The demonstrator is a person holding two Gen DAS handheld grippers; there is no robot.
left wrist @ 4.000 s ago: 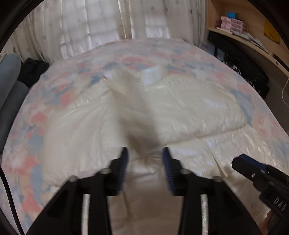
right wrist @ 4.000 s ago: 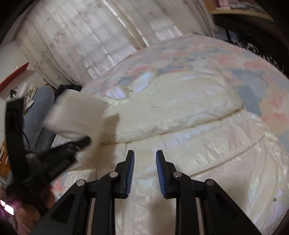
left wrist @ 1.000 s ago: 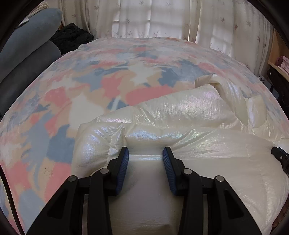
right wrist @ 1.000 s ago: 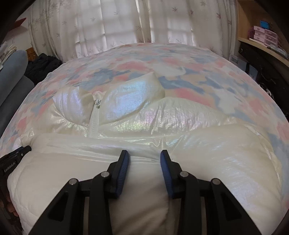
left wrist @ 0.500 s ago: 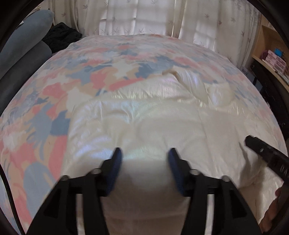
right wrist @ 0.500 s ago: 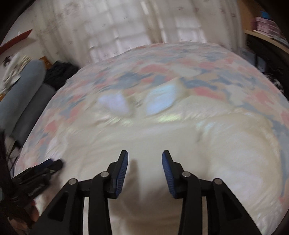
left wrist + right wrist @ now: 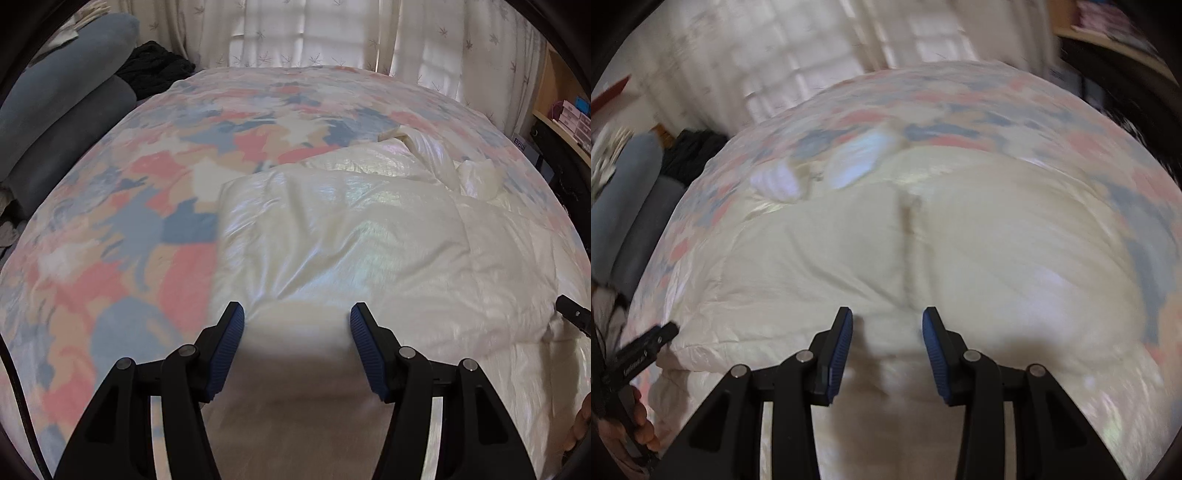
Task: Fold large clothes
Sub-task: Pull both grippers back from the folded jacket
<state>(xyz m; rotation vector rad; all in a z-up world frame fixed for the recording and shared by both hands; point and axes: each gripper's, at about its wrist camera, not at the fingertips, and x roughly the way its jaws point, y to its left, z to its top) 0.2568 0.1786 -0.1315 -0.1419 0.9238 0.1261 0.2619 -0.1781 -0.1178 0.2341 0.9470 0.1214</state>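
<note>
A shiny cream puffer jacket [image 7: 351,229] lies folded over on the patterned bedspread [image 7: 110,229], its collar flaps at the far end. My left gripper [image 7: 297,332] is open and empty above the jacket's near left part. My right gripper [image 7: 887,332] is open and empty above the jacket [image 7: 923,251], near its centre seam. The right gripper's tip shows at the right edge of the left wrist view [image 7: 574,315]. The left gripper shows at the lower left of the right wrist view [image 7: 642,350]. The right wrist view is blurred.
Grey-blue cushions [image 7: 62,103] and a dark cloth [image 7: 155,70] lie at the bed's far left. White curtains [image 7: 314,33] hang behind the bed. A wooden shelf with boxes [image 7: 569,114] and dark furniture stand on the right.
Both grippers have let go of the jacket's folded edge and drawn back above it. The left jaws have opened wider. The folded part now lies flat on the jacket.
</note>
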